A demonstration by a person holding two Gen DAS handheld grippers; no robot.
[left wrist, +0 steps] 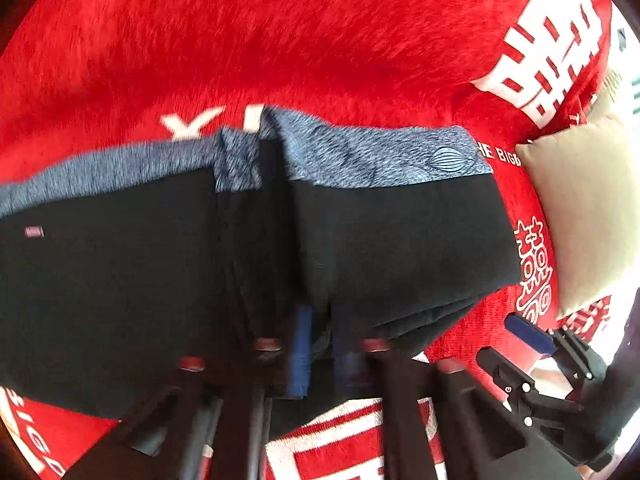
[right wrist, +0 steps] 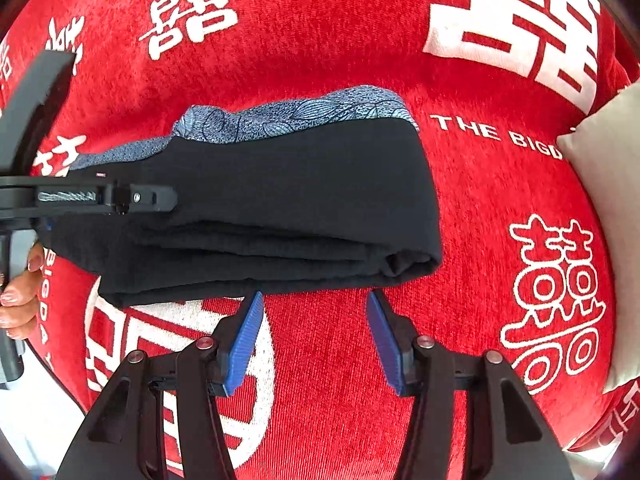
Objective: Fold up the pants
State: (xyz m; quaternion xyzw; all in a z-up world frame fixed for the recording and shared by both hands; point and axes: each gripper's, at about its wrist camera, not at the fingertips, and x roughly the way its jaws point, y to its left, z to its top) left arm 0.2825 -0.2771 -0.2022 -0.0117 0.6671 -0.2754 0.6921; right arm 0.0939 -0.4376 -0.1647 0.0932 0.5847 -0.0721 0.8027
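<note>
While the folded pants [right wrist: 256,208] lay on the red blanket [right wrist: 340,52], soft and limp, their thick near edge was pinched by the left gripper [left wrist: 316,344]; the right gripper [right wrist: 316,340] was held wide apart.

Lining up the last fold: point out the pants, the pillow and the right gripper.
pants [right wrist: 280,200], right wrist view, black top layer.
pillow [right wrist: 612,184], right wrist view, beige face.
right gripper [right wrist: 316,340], right wrist view, midway between open blue pads.
</note>
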